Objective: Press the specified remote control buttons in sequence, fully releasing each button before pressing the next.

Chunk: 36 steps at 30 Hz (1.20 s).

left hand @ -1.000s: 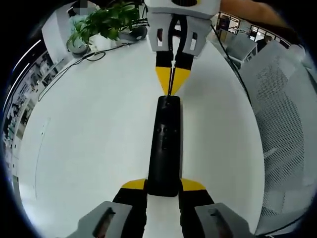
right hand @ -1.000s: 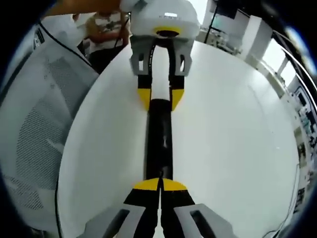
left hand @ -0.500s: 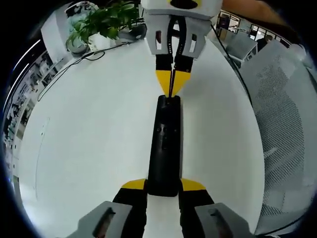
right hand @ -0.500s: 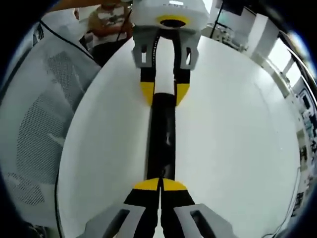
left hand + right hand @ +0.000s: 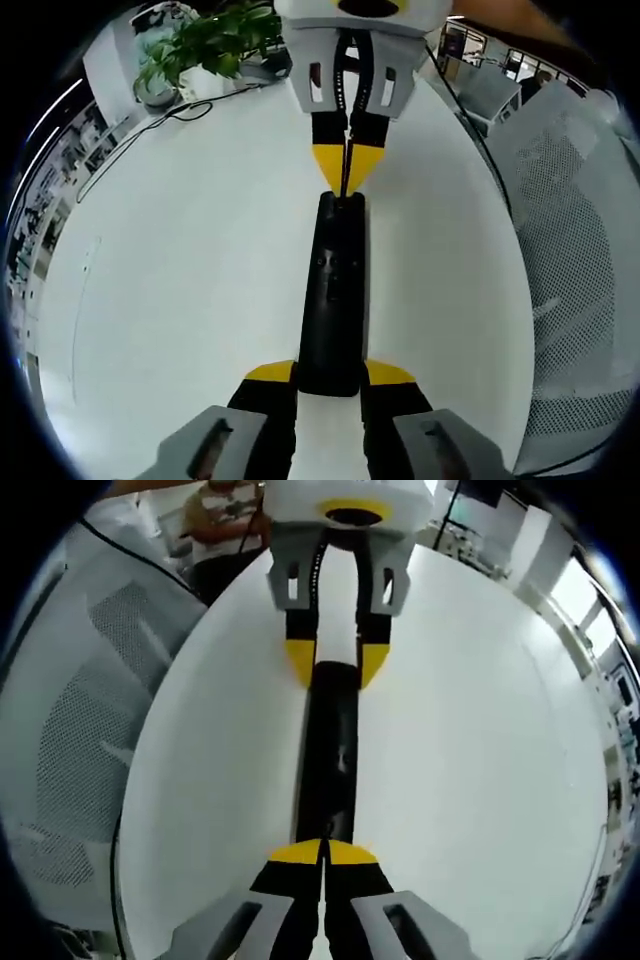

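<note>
A long black remote (image 5: 335, 290) lies on the white table (image 5: 180, 260). My left gripper (image 5: 330, 372) is shut on its near end, one yellow-tipped jaw on each side. From the top of the left gripper view comes my right gripper (image 5: 346, 165), shut, with its joined yellow tips resting at the remote's far end. In the right gripper view the same remote (image 5: 330, 750) runs straight away from my right gripper (image 5: 322, 852), whose shut tips touch its near end. At the far end my left gripper (image 5: 336, 663) clamps it from both sides.
A potted plant (image 5: 205, 45) and a thin dark cable (image 5: 130, 150) sit at the table's far left. A white mesh chair (image 5: 570, 230) stands along the right edge; the chair (image 5: 80, 710) is at the left in the right gripper view. A seated person (image 5: 225, 510) is beyond the table.
The right gripper view has shifted slightly, with the left gripper now a bit larger in it. The remote and both grips are unchanged.
</note>
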### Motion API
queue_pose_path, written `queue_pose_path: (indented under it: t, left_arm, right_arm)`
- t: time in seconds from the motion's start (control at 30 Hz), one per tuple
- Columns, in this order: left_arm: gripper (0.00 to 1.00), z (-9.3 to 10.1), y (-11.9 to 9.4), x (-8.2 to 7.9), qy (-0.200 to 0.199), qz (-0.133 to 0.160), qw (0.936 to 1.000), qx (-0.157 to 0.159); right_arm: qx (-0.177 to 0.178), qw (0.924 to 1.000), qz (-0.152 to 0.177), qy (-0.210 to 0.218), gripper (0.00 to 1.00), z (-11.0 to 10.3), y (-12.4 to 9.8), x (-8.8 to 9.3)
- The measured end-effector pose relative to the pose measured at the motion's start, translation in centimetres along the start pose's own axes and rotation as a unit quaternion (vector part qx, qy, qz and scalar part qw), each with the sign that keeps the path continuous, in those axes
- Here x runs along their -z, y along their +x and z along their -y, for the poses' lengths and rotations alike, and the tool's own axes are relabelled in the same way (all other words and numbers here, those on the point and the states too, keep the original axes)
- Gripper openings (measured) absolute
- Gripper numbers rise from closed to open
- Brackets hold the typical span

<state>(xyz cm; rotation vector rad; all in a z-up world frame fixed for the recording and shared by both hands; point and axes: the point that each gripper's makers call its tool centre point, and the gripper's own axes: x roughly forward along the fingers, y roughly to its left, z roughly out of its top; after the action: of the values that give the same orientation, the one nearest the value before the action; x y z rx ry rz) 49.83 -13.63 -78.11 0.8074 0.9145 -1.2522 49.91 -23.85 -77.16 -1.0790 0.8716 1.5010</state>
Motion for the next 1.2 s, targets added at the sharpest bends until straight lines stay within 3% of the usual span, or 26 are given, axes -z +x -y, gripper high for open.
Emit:
queue_pose_path:
  t: [0.23, 0.47, 1.2]
  left_arm:
    - [0.23, -0.09, 0.04, -0.05, 0.0, -0.001, 1.0, 0.0]
    - [0.23, -0.12, 0.07, -0.09, 0.0, -0.002, 1.0, 0.0]
    - [0.23, -0.01, -0.04, -0.12, -0.001, -0.003, 1.0, -0.002]
  right_arm:
    - [-0.005, 0.9999, -0.016, 0.004, 0.0, 0.09, 0.05, 0.13]
    - [-0.013, 0.9983, -0.051, -0.026, 0.0, 0.17, 0.09, 0.46]
    - [0.001, 0.9998, -0.017, 0.007, 0.0, 0.31, 0.01, 0.33]
